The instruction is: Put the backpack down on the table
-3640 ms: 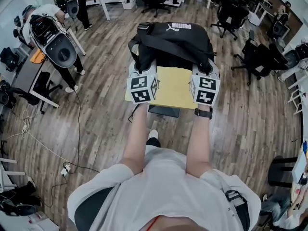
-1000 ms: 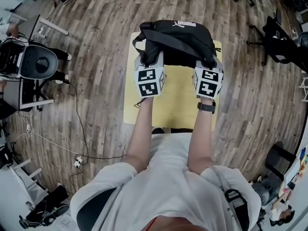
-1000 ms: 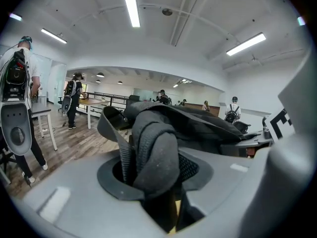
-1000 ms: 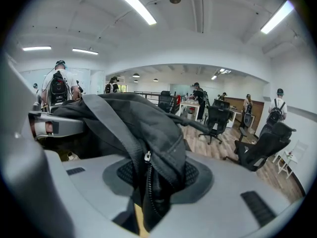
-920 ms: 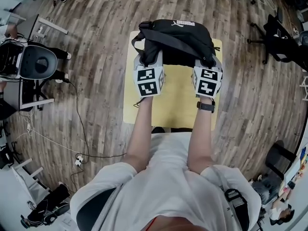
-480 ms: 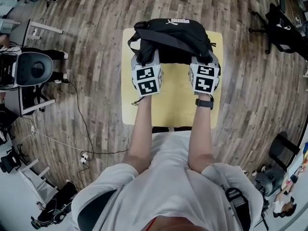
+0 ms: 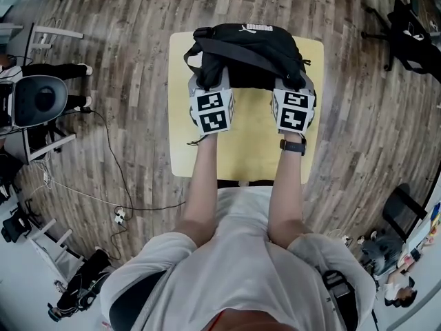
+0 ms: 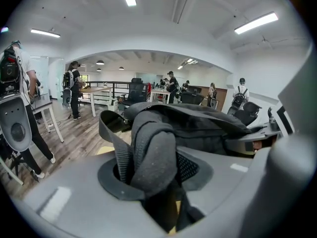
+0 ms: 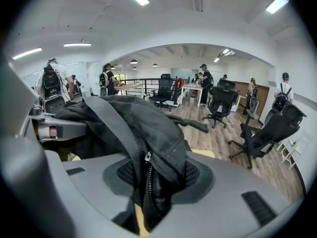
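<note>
Backpack (image 7: 249, 50) was held at the yellow table's (image 7: 248, 143) far end. Left gripper (image 7: 209, 87) was clamped on its padded strap (image 8: 148, 152), right gripper (image 7: 295, 88) on zippered fabric (image 9: 159, 157).

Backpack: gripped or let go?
Backpack gripped: left gripper clamps its padded strap, right gripper clamps fabric by the zipper. Whether it rests on the table, cannot tell.

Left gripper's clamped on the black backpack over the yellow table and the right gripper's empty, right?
Not empty: the right gripper is also shut on the black backpack, on fabric beside a zipper, as the right gripper view shows. The left gripper is clamped on it over the yellow table.
</note>
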`<action>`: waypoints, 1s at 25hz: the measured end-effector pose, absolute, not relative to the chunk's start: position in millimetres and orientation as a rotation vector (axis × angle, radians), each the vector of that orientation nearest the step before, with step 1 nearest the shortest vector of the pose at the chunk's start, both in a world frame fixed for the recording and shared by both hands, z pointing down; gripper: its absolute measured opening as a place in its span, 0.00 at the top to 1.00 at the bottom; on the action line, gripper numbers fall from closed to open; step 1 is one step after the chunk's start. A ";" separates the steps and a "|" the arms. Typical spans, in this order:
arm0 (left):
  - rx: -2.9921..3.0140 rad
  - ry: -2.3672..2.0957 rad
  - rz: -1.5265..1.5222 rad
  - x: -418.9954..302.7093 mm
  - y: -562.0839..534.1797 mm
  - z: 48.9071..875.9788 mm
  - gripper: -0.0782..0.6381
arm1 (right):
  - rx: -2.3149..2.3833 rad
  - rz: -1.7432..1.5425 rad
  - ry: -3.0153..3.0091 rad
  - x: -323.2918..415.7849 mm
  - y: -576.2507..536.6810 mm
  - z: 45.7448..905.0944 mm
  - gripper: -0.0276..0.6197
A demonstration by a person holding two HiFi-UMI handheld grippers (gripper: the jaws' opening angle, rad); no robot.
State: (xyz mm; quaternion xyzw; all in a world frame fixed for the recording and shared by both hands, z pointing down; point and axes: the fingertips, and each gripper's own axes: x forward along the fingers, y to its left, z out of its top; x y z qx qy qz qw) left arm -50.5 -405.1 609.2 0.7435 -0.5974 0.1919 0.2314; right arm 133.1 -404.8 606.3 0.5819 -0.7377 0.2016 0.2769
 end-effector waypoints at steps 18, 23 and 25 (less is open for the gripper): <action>1.919 -1.612 0.516 -59.9 -414.4 663.5 0.67 | 1.485 0.603 -1.937 123.0 -415.2 662.7 0.75; 1.929 -1.586 0.589 -61.4 -416.4 682.3 0.67 | 1.463 0.626 -1.915 120.2 -417.8 676.9 0.75; 1.936 -1.570 0.612 -58.6 -415.6 689.9 0.67 | 1.460 0.648 -1.908 122.6 -415.0 685.5 0.75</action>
